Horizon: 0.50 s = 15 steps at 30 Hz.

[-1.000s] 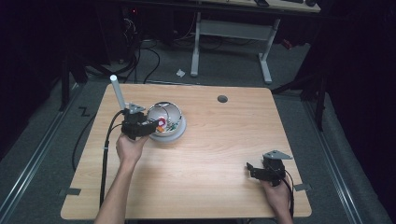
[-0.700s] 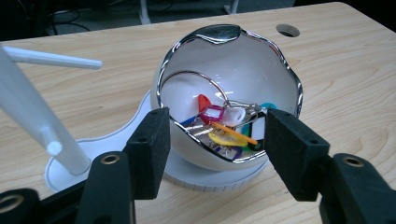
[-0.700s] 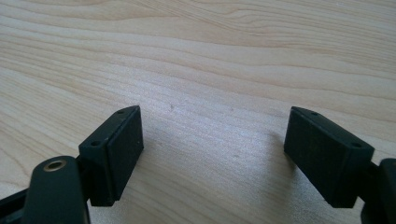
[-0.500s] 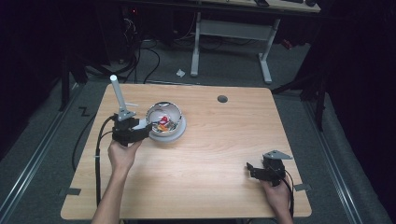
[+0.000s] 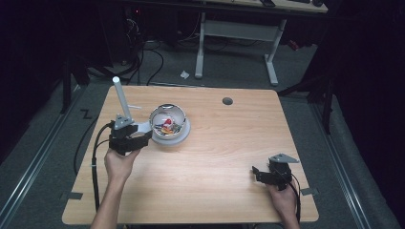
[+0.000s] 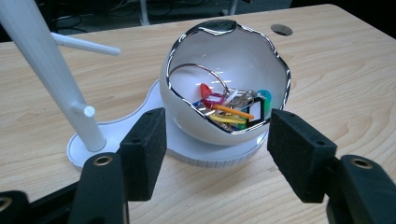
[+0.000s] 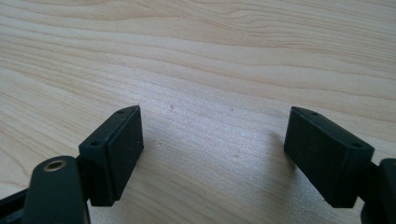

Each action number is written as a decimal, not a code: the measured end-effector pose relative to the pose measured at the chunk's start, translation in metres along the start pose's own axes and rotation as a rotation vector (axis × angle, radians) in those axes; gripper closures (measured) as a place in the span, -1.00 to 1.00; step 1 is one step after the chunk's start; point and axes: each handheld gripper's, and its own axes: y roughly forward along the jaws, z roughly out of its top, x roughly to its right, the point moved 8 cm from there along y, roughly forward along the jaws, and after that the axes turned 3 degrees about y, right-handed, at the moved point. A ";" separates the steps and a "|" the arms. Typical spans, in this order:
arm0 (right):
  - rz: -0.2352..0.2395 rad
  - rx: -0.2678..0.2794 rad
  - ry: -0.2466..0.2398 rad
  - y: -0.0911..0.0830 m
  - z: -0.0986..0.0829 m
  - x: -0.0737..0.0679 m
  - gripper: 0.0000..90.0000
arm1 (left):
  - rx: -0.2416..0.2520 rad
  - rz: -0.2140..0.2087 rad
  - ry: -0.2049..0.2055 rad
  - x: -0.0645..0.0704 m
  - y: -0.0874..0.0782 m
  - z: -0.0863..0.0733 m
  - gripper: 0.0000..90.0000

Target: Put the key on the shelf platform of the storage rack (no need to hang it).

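The left claw (image 5: 143, 139) hovered over the left part of the worktop (image 5: 229, 157), toward the far edge, with its jaws spread wide and nothing between them. Just ahead of it sat a white bowl (image 5: 168, 125) shaped like a cracked eggshell with a shiny silver rim, resting on a flat white base (image 5: 184, 135). In the left gripper view the bowl (image 6: 219, 84) stood upright between the lines of the two black jaws but beyond their tips, apart from them. Inside it lay a bunch of keys (image 6: 229, 109) with coloured tags in red, yellow, green and teal, threaded on a thin metal ring (image 6: 198, 74). The base stretched toward the left edge of the worktop, and from that end a white post (image 5: 121, 99) rose at a slight tilt, with short pegs sticking out of it (image 6: 44, 70). The right claw (image 5: 261, 172) lay near the front right corner of the worktop, well apart from the bowl, held by the person's right hand (image 5: 284, 200). Its jaws also stood wide apart and empty, over bare wood (image 7: 210, 84). A small round hole (image 5: 227, 101) marked the worktop near its far edge.
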 end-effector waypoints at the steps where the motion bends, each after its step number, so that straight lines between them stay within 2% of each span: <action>1: 0.000 0.000 0.000 0.000 0.000 0.000 -0.56 | 0.001 -0.002 -0.001 0.000 -0.001 0.001 -0.16; 2: 0.000 -0.001 0.001 0.000 0.000 0.000 -0.56 | 0.002 0.000 -0.012 -0.001 -0.003 0.001 -0.16; 7: 0.000 0.000 0.000 0.000 0.000 0.000 -0.56 | 0.003 -0.002 -0.019 -0.003 -0.009 0.001 -0.16; 8: 0.000 0.000 0.000 0.000 0.000 0.000 -0.56 | 0.000 -0.003 -0.008 -0.005 -0.010 0.001 -0.17; 11: 0.000 -0.001 0.001 0.000 0.000 0.000 -0.56 | 0.001 0.002 -0.023 -0.007 -0.013 0.002 -0.17; 14: 0.000 0.000 0.000 0.000 0.000 0.000 -0.56 | 0.003 -0.005 -0.017 -0.009 -0.016 0.002 -0.17; 15: 0.000 0.000 0.000 0.000 0.000 0.000 -0.56 | 0.005 0.001 -0.030 -0.010 -0.017 0.002 -0.17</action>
